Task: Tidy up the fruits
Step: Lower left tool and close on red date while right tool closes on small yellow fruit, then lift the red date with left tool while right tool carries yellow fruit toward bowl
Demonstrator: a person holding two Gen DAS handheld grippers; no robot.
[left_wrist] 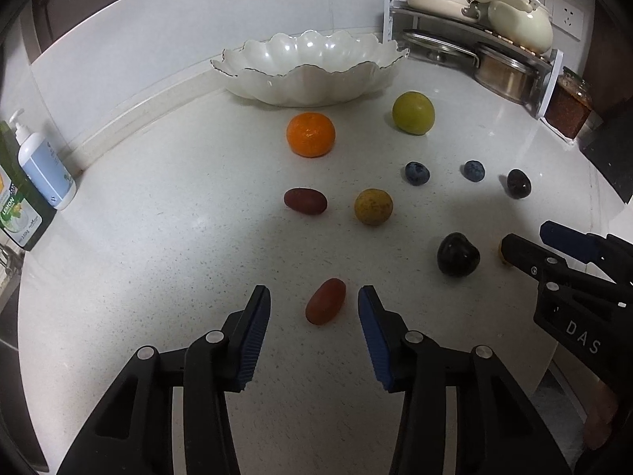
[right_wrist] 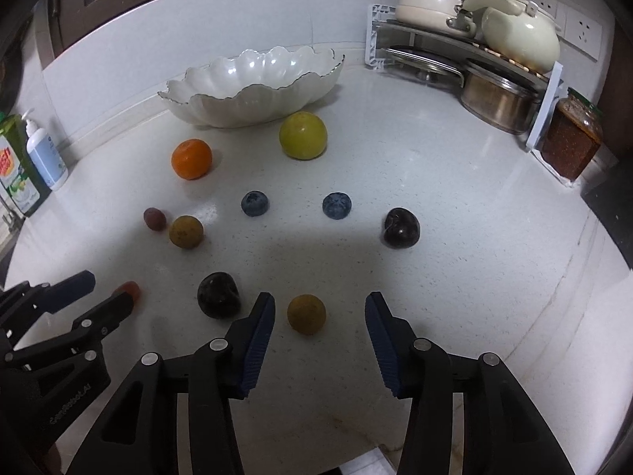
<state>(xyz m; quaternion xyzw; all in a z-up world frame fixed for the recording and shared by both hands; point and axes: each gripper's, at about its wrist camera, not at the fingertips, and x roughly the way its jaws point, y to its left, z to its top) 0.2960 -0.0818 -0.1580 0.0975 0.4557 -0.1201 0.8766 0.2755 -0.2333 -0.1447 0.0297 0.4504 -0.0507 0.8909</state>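
From the left wrist, the left gripper (left_wrist: 314, 303) stands partly open around a red grape tomato (left_wrist: 325, 301) on the table (left_wrist: 178, 198), pads clear, its long axis tilted up-right. From the right wrist, the right gripper (right_wrist: 319, 308) straddles a round yellow-brown fruit (right_wrist: 306, 314), untouched.

You've got a white speckled stone countertop (left_wrist: 158, 182) w/ pale wall panel (left_wrist: 166, 39) behind. Metal corner rack (right_wrist: 467, 49) holds cream pots; white wall sockets (right_wrist: 585, 33) beside it.

red tomato (right_wrist: 128, 289) half hidden by left gripper (right_wrist: 107, 293), soap bottle (left_wrist: 23, 206) label cut off
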